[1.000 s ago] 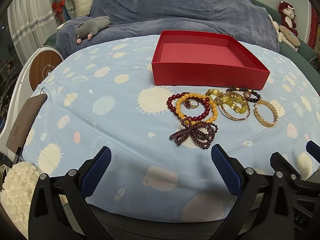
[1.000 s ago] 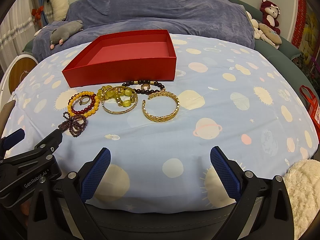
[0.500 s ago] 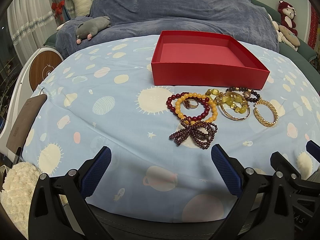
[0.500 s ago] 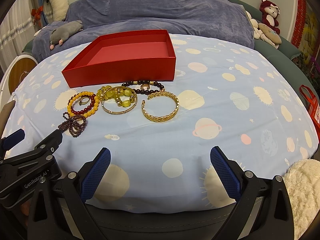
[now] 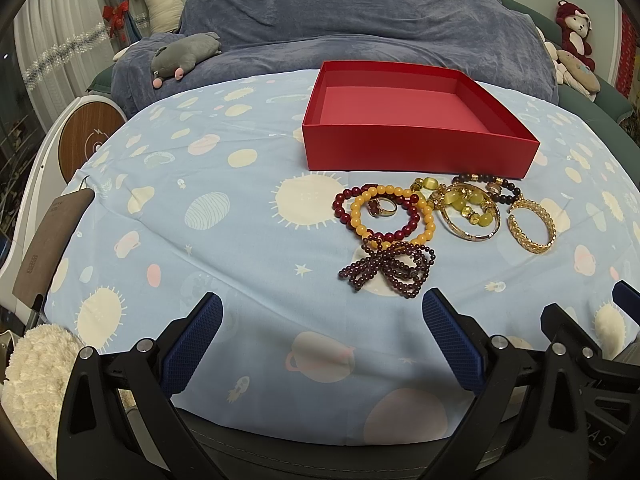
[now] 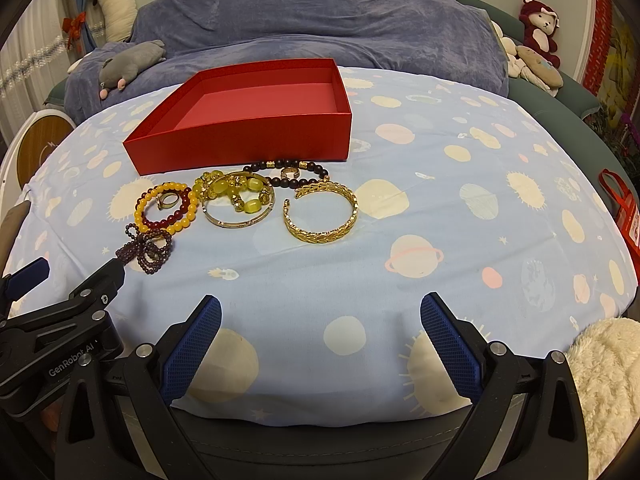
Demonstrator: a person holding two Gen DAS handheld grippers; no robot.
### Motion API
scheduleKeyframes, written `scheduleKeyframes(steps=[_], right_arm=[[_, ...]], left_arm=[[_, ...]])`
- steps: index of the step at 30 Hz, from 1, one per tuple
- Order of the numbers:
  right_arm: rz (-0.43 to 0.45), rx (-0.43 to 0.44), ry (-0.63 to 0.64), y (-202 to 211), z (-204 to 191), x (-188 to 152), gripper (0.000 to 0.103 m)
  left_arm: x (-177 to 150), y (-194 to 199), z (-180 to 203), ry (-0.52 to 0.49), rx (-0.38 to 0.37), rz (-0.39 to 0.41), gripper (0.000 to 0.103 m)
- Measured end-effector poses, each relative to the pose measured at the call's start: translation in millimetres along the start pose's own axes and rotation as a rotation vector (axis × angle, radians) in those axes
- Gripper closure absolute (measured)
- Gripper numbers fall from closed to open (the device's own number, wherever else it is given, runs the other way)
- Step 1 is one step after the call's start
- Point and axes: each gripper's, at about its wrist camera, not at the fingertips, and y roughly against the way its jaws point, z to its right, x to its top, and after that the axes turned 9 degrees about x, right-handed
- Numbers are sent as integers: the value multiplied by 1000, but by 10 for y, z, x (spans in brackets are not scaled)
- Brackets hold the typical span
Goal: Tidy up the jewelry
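Bracelets lie clustered on the planet-print sheet, just before the empty red box. Left gripper and right gripper hover nearer, fingers spread wide, holding nothing.

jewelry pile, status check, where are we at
Left tool and right tool open, empty, short of the pile. Bracelets and ring all on the sheet; red box empty. Nothing in the way.
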Motion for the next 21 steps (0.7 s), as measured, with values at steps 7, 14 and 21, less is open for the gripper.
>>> scheduleKeyframes(steps=[7, 14, 21], right_arm=[[-2, 1, -1, -2, 1, 1, 7], [-2, 1, -1, -1, 9, -3, 7], [0, 10, -5, 14, 35, -30, 7]], left_arm=[[1, 2, 3, -1, 1, 0, 8], [1, 0, 1, 0, -1, -1, 8], [-5, 7, -18, 12, -22, 2, 7]])
